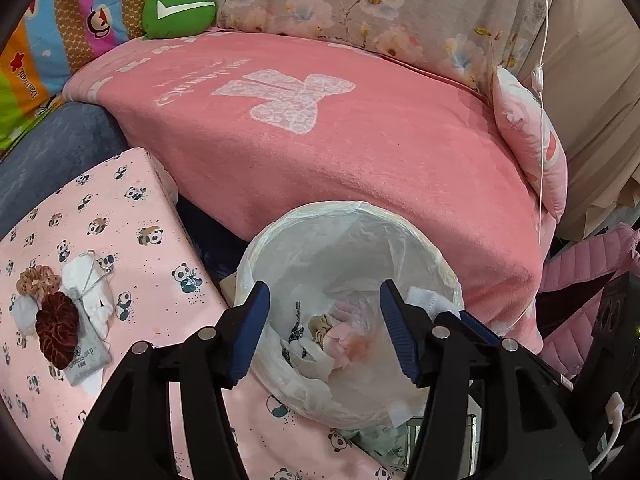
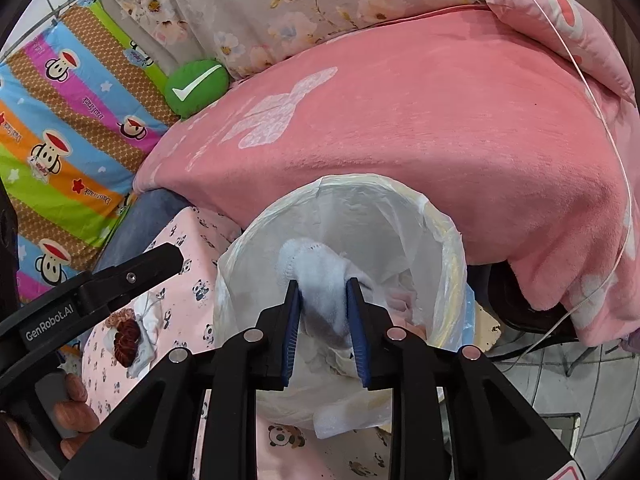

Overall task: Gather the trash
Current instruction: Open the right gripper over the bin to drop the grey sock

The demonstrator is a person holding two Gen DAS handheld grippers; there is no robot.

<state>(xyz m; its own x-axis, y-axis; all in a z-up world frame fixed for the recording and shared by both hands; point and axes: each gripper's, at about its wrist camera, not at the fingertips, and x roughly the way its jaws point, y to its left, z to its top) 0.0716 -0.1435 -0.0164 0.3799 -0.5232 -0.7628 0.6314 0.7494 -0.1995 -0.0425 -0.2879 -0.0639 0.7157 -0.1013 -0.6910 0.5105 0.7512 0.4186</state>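
Observation:
A round bin lined with a white plastic bag (image 1: pixel 420 240) (image 2: pixel 440 224) stands beside the bed and holds crumpled tissues and wrappers (image 1: pixel 320 344). My left gripper (image 1: pixel 325 300) is open and empty, held over the bin's mouth. My right gripper (image 2: pixel 322 284) is shut on a white sock-like cloth (image 2: pixel 316 268) and holds it above the bin's opening; the cloth also shows in the left wrist view (image 1: pixel 430 298). On the pink panda sheet (image 1: pixel 132 232) lie hair scrunchies (image 1: pixel 56 328), a white cloth and a small grey packet (image 1: pixel 86 360).
A pink blanket (image 1: pixel 340 152) covers the bed behind the bin. A floral quilt (image 1: pixel 380 8), a green cushion (image 1: pixel 180 10), a colourful cartoon quilt (image 2: pixel 60 128) and a pink pillow (image 1: pixel 532 152) lie further back. A thin white cable (image 2: pixel 600 128) hangs at the right. Tiled floor (image 2: pixel 560 380) shows at lower right.

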